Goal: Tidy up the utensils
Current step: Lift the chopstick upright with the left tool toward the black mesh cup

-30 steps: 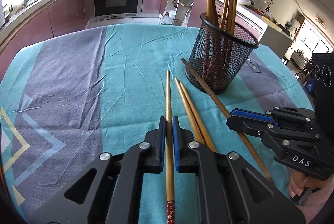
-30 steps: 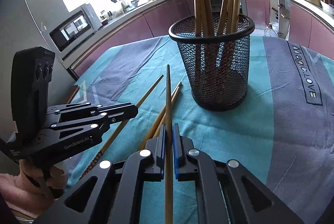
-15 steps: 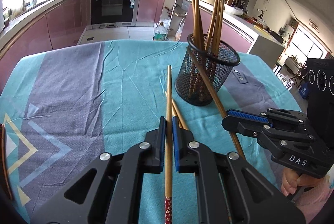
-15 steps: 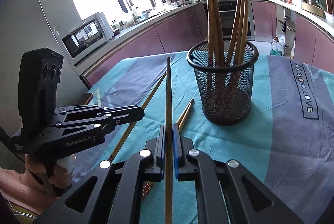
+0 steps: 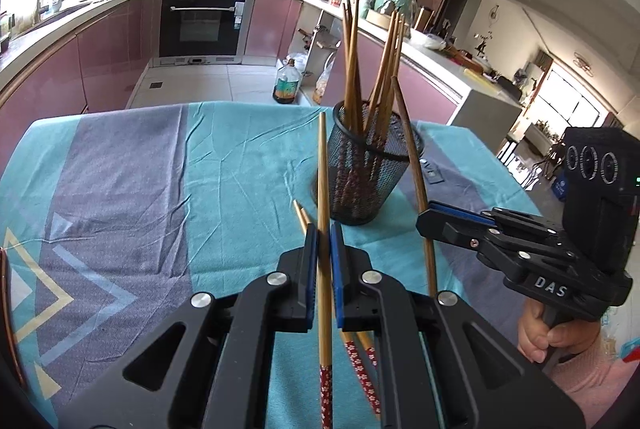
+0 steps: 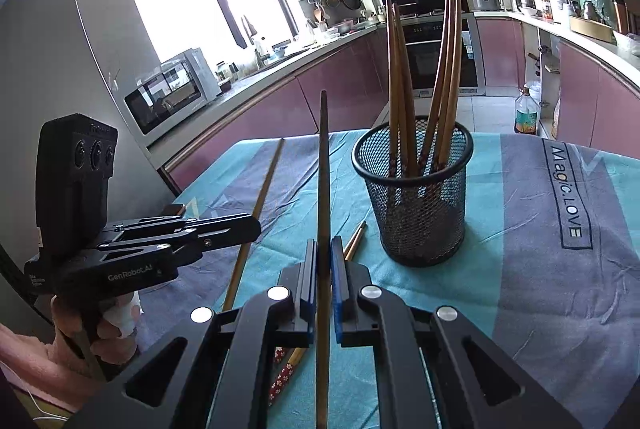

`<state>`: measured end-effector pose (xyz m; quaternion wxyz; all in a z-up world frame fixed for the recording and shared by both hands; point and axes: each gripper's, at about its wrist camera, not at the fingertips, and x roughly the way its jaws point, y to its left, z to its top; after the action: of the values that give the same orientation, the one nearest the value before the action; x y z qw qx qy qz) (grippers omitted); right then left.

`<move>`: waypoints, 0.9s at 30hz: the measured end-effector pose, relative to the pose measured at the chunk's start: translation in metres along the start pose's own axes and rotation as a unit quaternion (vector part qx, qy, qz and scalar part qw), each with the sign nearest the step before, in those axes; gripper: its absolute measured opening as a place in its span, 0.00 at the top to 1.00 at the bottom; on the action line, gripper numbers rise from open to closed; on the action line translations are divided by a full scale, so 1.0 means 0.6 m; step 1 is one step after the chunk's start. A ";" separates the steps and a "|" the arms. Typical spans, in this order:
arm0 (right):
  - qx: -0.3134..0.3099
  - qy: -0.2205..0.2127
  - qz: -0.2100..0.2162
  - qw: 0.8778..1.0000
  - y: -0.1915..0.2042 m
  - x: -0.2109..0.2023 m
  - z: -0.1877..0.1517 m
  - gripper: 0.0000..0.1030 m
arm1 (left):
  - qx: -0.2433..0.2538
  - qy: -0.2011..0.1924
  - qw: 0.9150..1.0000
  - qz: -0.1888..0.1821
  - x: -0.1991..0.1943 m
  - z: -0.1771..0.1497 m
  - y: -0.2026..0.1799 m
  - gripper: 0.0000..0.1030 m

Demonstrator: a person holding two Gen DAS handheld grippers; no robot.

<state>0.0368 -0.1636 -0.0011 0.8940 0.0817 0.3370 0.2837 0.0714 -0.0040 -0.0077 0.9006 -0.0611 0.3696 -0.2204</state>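
Both grippers have lifted since a second ago, each carrying one chopstick clear of the tablecloth, so the next step is likely dropping them into the mesh holder. The left gripper is clamped narrowly on the left chopstick, whose long axis runs straight ahead along the fingers, plain tip aimed just left of the holder, red patterned end trailing back. The right gripper is pinched on the right chopstick, pointing forward and slightly up, left of the holder. Two loose chopsticks lie on the cloth beneath. Several chopsticks already stand in the holder
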 end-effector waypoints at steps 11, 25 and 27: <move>0.009 -0.026 -0.001 1.000 -0.015 -0.022 0.013 0.95 | 0.004 -0.020 1.000 -0.018 -0.021 0.018 -0.012 0.93; 0.008 -0.044 0.002 0.999 -0.022 -0.035 0.033 0.95 | 0.006 -0.030 0.999 -0.015 -0.014 0.034 -0.014 0.93; 0.008 -0.047 0.002 0.999 -0.024 -0.037 0.036 0.95 | 0.006 -0.033 0.999 -0.016 -0.015 0.037 -0.013 0.93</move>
<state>0.0432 -0.1869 0.0228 0.9076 0.1028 0.2973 0.2782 0.0781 -0.0081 0.0160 0.9092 -0.0690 0.3372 -0.2344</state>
